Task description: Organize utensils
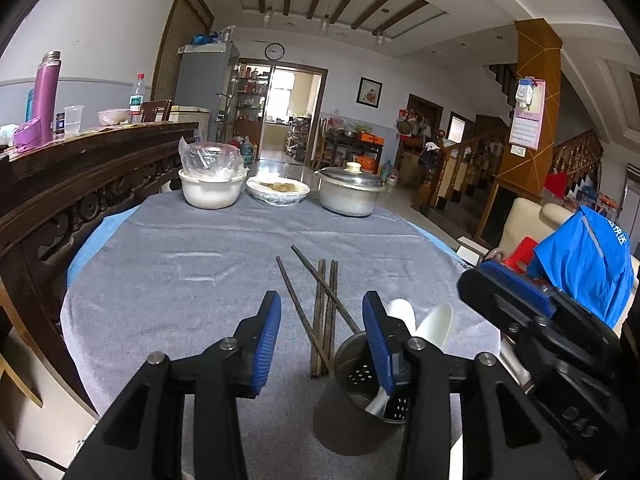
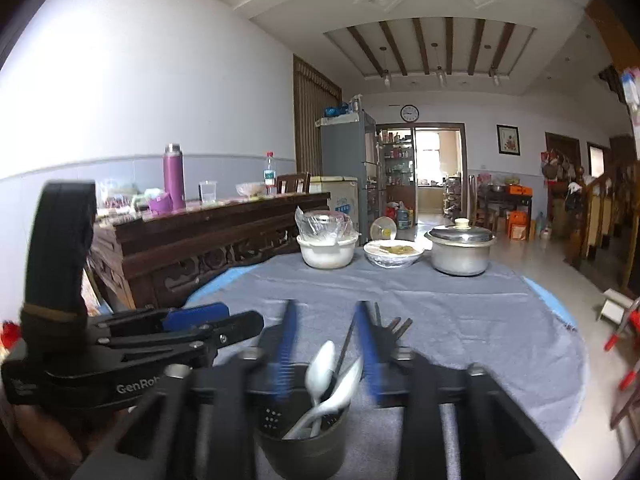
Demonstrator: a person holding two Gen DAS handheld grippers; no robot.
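Left gripper (image 1: 322, 312) in the foreground, its blue-padded fingers (image 1: 267, 340) apart with nothing pressed between them. Dark chopsticks (image 1: 324, 312) lie loose and crossed on the grey cloth covering the surface (image 1: 180, 280), seen through the gap. A perforated metal utensil holder (image 1: 360, 392) stands just behind the right-hand finger, containing two white spoons (image 1: 434, 324). The right gripper (image 1: 540, 320) enters at the right edge. At the far side: white bowl (image 1: 211, 191), covered plate (image 1: 278, 190), lidded pot (image 1: 351, 192).
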